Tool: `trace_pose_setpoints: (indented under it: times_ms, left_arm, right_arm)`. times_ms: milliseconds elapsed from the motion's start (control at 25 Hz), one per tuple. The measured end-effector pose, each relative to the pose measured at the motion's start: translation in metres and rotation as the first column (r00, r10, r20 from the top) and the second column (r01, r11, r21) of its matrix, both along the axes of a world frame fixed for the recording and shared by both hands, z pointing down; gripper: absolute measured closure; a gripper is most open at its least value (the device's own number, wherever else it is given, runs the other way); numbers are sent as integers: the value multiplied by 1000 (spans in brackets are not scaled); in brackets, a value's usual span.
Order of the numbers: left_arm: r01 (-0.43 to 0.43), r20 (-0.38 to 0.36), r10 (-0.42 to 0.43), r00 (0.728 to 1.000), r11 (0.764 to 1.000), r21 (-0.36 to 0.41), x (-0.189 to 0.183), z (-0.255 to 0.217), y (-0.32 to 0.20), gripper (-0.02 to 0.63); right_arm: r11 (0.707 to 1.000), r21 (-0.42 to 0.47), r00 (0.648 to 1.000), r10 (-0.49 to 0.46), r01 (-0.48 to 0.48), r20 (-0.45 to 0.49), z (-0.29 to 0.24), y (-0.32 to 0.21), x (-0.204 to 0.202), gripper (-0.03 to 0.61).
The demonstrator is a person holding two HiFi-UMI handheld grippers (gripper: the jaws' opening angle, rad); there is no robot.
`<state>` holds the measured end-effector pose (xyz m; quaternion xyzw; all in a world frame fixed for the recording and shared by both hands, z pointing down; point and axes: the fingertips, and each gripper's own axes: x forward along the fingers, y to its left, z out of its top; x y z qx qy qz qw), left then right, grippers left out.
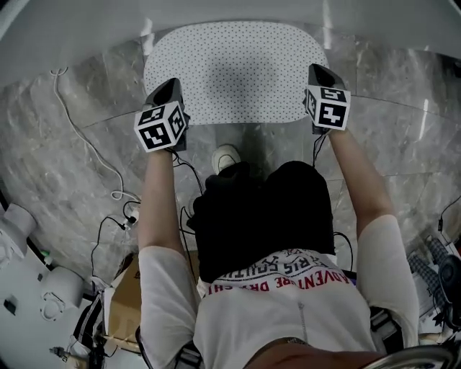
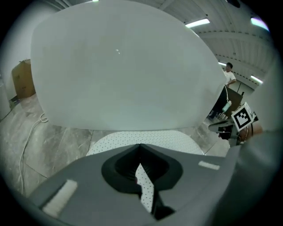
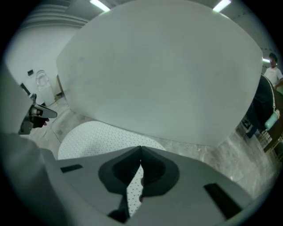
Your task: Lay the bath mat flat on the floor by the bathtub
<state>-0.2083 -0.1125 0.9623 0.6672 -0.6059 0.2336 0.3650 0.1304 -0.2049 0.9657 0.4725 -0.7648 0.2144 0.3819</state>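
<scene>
I see the bath mat (image 1: 238, 72) flat on the floor (image 1: 57, 158) at my 12 o'clock, just beside the bathtub (image 1: 238, 9). The left gripper (image 2: 140, 145) is at its 8 o'clock and the right gripper (image 3: 141, 149) at 4 o'clock, both with jaws together and empty.

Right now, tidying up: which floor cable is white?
The long cable snaking over the tiles left of the bath mat; the cables by the shoe are black.

You are holding your left tool (image 2: 140, 148) with its jaws closed tip to tip, gripping nothing. Just ahead of it, the dotted white bath mat (image 2: 146, 138) is lying on the marble floor (image 2: 53, 141), at the foot of the white bathtub (image 2: 124, 70). Your right tool (image 2: 216, 127) is hovering off to its right.
</scene>
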Motion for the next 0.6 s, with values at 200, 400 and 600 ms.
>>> trace_pose_setpoints:
  times_ms: [200, 400, 600]
  left_arm:
    - [-74, 11, 73, 997, 993, 90, 28, -113, -8, 603]
    - [-104, -6, 106, 994, 982, 158, 44, -243, -8, 603]
    - [-107, -76, 133, 988, 956, 274, 67, -389, 2, 603]
  right_arm:
    - [997, 45, 994, -72, 68, 82, -104, 24, -29, 568]
    - [995, 50, 986, -93, 87, 141, -230, 45, -53, 568]
    - [992, 80, 973, -112, 98, 200, -365, 64, -67, 568]
